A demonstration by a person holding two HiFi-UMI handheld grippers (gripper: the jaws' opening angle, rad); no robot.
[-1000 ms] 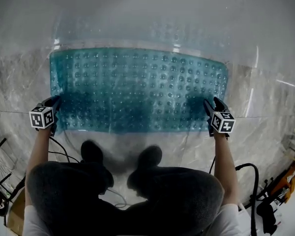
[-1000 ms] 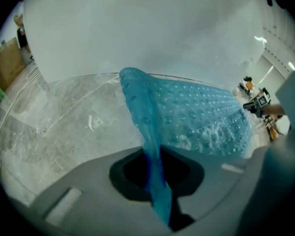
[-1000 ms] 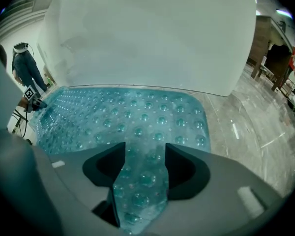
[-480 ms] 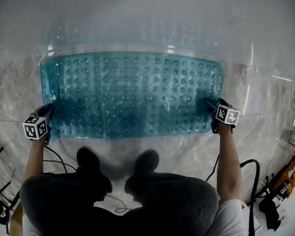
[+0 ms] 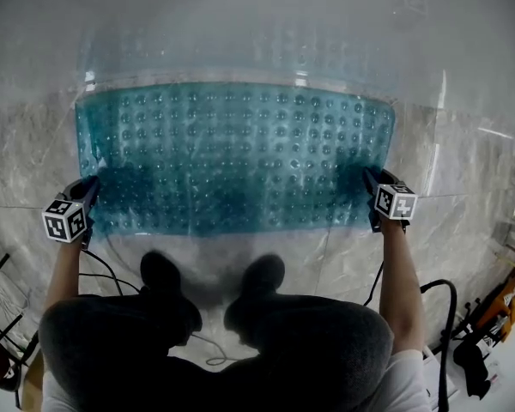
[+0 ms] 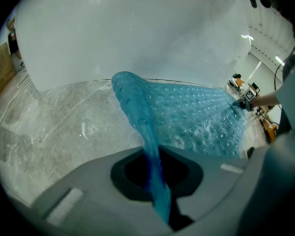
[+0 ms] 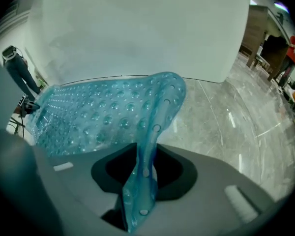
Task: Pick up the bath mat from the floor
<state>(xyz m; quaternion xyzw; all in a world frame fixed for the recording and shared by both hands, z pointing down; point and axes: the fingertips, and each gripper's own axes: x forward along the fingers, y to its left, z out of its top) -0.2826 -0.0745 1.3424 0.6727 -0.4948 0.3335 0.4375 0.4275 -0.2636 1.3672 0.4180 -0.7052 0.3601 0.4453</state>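
Note:
A see-through teal bath mat [image 5: 232, 157] with rows of round bumps hangs stretched between my two grippers above the marble floor [image 5: 463, 221]. My left gripper [image 5: 91, 187] is shut on the mat's left edge. In the left gripper view the mat [image 6: 187, 117] runs as a thin fold into the left gripper [image 6: 155, 173]. My right gripper [image 5: 371, 180] holds the right edge. Its jaws have just been closing with the mat [image 7: 98, 117] between them, and in its own view the right gripper [image 7: 142, 173] now pinches the fold.
A glossy white wall [image 5: 257, 24] stands right behind the mat's far edge and mirrors it. The person's two dark shoes [image 5: 160, 273] [image 5: 262, 275] stand just before the near edge. Cables [image 5: 429, 294] and orange gear [image 5: 502, 312] lie at the lower right, more cables at the lower left.
Both hands have shifted slightly outward, the right gripper now at the mat's very right edge. The mat has slid a little left and is pulled flatter between them.

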